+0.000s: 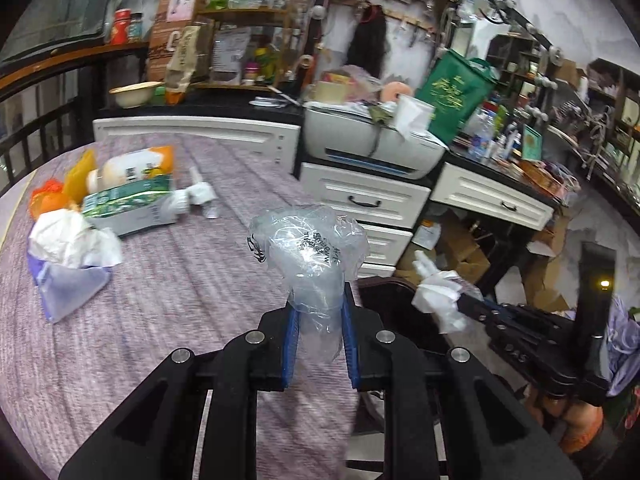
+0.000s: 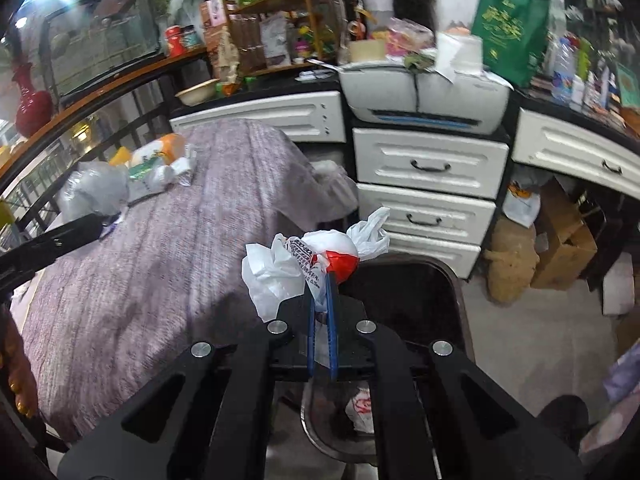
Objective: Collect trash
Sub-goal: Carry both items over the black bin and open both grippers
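My left gripper (image 1: 320,300) is shut on a crumpled clear plastic bag (image 1: 308,252), held above the edge of the table with the purple-grey cloth (image 1: 160,320). My right gripper (image 2: 320,284) is shut on a white plastic bag with red print (image 2: 316,260), just off the table's edge (image 2: 160,260). Each wrist view also shows the other hand: the right gripper (image 1: 464,300) with its white bag (image 1: 436,296), and the left gripper (image 2: 96,220) with the clear bag (image 2: 96,188). More trash lies at the table's far left: a green-white carton (image 1: 128,208), white crumpled paper (image 1: 68,236), a purple bag (image 1: 64,292).
Under the right gripper is a round metal container (image 2: 320,436) with a white-red wrapper (image 2: 360,404) in it, beside a dark seat-like object (image 2: 432,284). White drawers (image 2: 428,160), a printer (image 2: 420,92), a green tote (image 2: 508,20) and cardboard boxes (image 2: 560,240) stand beyond.
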`<action>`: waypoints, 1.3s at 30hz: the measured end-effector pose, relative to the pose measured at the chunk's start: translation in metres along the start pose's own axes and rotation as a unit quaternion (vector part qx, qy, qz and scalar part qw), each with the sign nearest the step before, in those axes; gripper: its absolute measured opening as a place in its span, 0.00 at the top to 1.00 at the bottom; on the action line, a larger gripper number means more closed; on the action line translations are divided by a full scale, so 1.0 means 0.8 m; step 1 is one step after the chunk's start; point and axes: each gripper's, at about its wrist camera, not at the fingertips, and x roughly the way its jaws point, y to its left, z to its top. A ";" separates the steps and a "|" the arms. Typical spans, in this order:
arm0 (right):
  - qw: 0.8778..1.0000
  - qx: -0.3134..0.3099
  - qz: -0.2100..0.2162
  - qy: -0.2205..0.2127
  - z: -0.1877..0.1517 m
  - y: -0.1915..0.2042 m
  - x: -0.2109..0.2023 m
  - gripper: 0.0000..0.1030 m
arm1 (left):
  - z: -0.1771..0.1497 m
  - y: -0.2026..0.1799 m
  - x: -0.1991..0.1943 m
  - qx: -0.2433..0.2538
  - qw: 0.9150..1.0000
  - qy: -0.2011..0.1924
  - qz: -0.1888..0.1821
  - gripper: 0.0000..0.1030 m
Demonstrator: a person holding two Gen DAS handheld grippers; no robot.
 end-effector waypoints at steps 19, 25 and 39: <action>0.986 0.138 -0.090 -0.034 -0.023 -0.105 -0.024 0.39 | -0.031 -0.108 0.123 0.064 0.988 0.122 -0.072 0.81; 0.985 0.130 -0.100 -0.058 -0.021 -0.105 -0.042 0.39 | -0.040 -0.122 0.154 0.079 0.982 0.154 -0.068 0.81; 0.986 0.109 -0.100 -0.078 -0.014 -0.093 -0.059 0.38 | -0.080 -0.138 0.208 0.113 0.962 0.240 -0.064 0.80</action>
